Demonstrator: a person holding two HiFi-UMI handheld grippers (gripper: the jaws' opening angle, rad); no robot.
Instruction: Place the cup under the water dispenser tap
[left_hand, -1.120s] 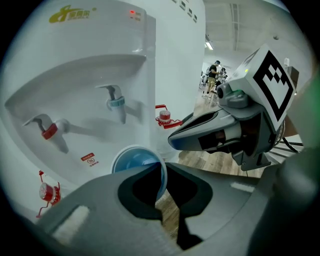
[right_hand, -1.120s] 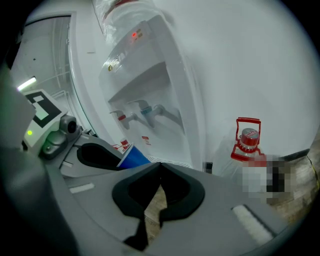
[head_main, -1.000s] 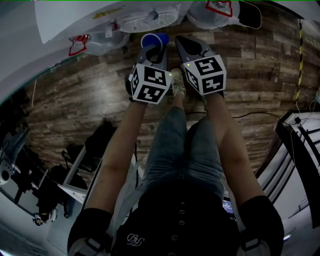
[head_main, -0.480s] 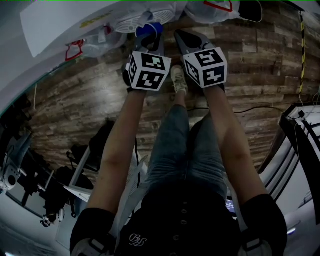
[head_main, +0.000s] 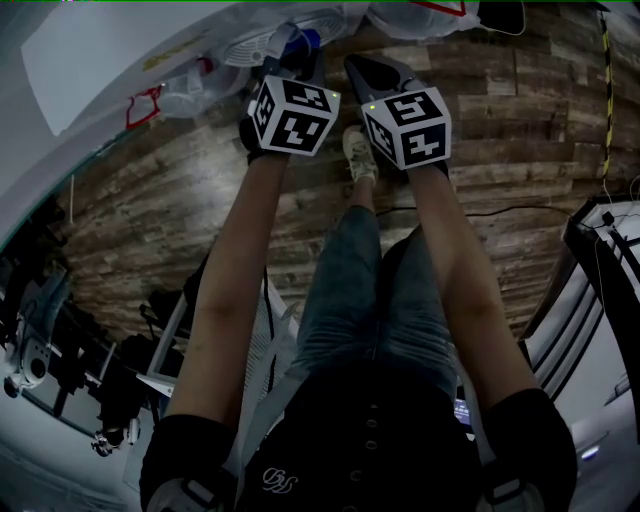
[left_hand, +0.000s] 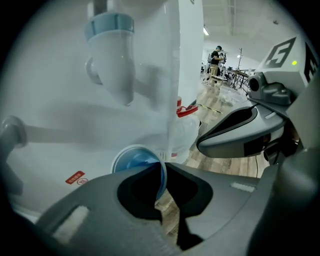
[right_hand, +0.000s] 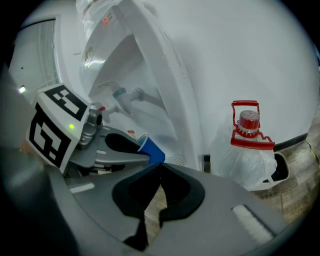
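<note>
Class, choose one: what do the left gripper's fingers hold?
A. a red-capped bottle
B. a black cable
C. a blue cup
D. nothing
C: in the left gripper view, the left gripper has its fingers shut on the rim of the blue cup.

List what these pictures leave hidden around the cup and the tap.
1. Left gripper view: the base of the cup and whatever lies below the tap, covered by the left tool.
2. Head view: the cup almost wholly behind the left tool.
3. Left gripper view: print on the red label, too small and blurred.
</note>
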